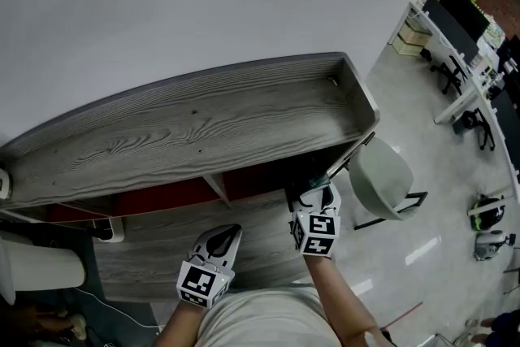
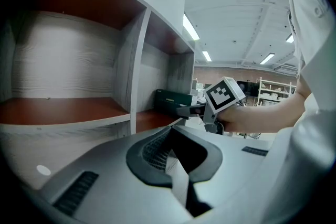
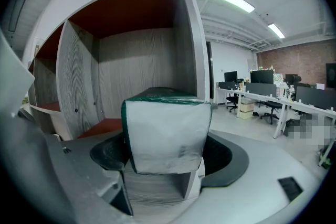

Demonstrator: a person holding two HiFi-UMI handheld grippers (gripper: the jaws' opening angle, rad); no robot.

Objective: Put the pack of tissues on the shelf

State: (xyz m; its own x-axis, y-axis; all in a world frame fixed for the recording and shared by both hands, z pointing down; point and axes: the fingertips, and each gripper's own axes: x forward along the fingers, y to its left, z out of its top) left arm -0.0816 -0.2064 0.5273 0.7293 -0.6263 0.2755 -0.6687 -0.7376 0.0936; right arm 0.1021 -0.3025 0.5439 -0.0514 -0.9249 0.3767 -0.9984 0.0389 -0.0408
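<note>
At the mouth of the shelf's [image 1: 203, 122] right-hand compartment: pack of tissues [image 3: 165, 131], green-edged, clamped between the right gripper's [image 1: 314, 193] widely spread jaws. From above, the shelf top hides most of it. Left gripper [image 1: 224, 233]: jaws together, empty.

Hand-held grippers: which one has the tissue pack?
The right hand-held gripper: the green-and-white pack of tissues sits clamped between its jaws. The left hand-held gripper is shut with nothing in it.
</note>
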